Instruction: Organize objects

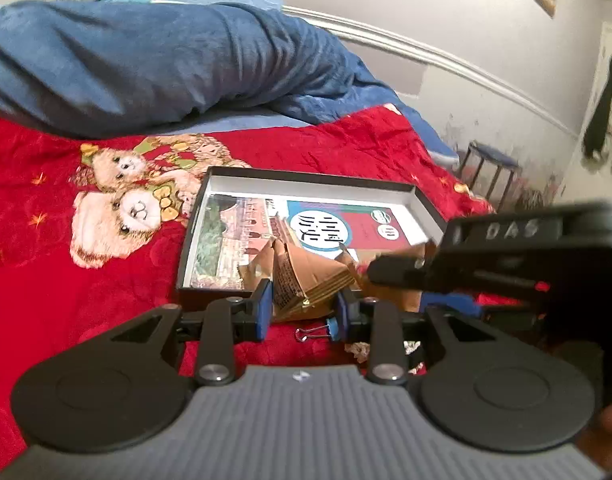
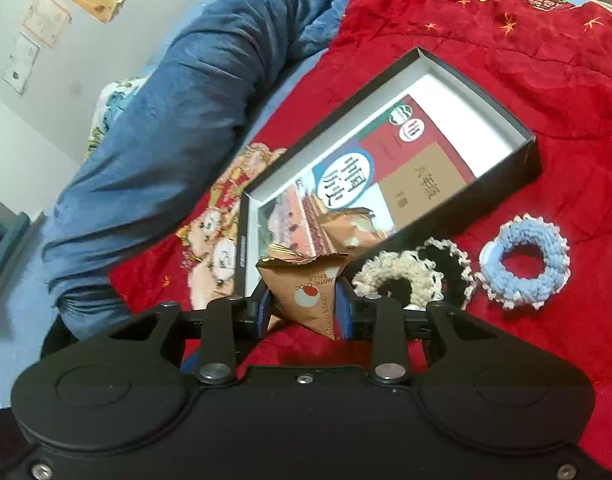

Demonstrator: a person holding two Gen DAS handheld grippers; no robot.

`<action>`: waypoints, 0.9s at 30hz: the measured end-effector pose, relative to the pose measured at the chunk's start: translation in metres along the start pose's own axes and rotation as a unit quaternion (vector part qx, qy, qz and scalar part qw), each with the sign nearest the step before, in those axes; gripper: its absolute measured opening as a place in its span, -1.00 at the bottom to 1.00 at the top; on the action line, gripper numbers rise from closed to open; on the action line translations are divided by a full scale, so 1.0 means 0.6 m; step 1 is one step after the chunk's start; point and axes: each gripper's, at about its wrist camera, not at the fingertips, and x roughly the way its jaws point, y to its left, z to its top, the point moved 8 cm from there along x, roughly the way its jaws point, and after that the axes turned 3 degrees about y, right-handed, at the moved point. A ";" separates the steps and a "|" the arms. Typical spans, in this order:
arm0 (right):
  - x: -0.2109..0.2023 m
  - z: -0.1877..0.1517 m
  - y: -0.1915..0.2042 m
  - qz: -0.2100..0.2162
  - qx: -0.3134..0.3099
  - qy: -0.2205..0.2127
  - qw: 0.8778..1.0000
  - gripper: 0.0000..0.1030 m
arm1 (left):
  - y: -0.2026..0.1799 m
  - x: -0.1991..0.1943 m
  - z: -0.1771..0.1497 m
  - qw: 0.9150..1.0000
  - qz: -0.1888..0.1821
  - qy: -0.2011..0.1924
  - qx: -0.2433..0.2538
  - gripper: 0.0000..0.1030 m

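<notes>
Evidently both grippers, left gripper [image 1: 304, 312] and right gripper [image 2: 304, 310], clamp one snack packet [image 2: 312, 292] at lower centre. Next, judged: lower it into the box [image 2: 502, 184] at centre.

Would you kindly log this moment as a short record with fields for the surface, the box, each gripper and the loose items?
surface: red blanket with a bear print, on a bed
box: open black box, a book lying inside
left gripper: shut on a brown snack packet at the box's near edge
right gripper: shut on a brown snack packet
loose items: blue scrunchie, cream scrunchie and black scrunchie beside the box; binder clip on the blanket
</notes>
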 end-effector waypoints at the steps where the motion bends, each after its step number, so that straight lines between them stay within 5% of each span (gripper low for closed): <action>1: -0.006 0.004 0.001 0.004 -0.001 -0.001 1.000 -0.38 | -0.003 0.001 0.002 1.000 0.007 0.006 0.004 -0.30; 8: -0.053 0.043 0.020 0.053 -0.039 0.008 0.998 -0.38 | -0.022 -0.012 0.013 0.999 0.025 0.004 -0.048 -0.31; 14: -0.105 0.081 0.031 -0.014 -0.130 -0.068 0.989 -0.38 | -0.030 -0.005 0.009 0.996 0.041 -0.022 -0.074 -0.31; 20: -0.119 0.118 0.046 0.007 -0.168 -0.067 0.983 -0.39 | -0.051 0.034 0.029 0.994 0.030 -0.012 -0.104 -0.31; 27: -0.099 0.207 -0.010 0.031 -0.120 -0.075 0.989 -0.39 | -0.102 0.077 0.079 0.999 0.001 -0.022 -0.038 -0.31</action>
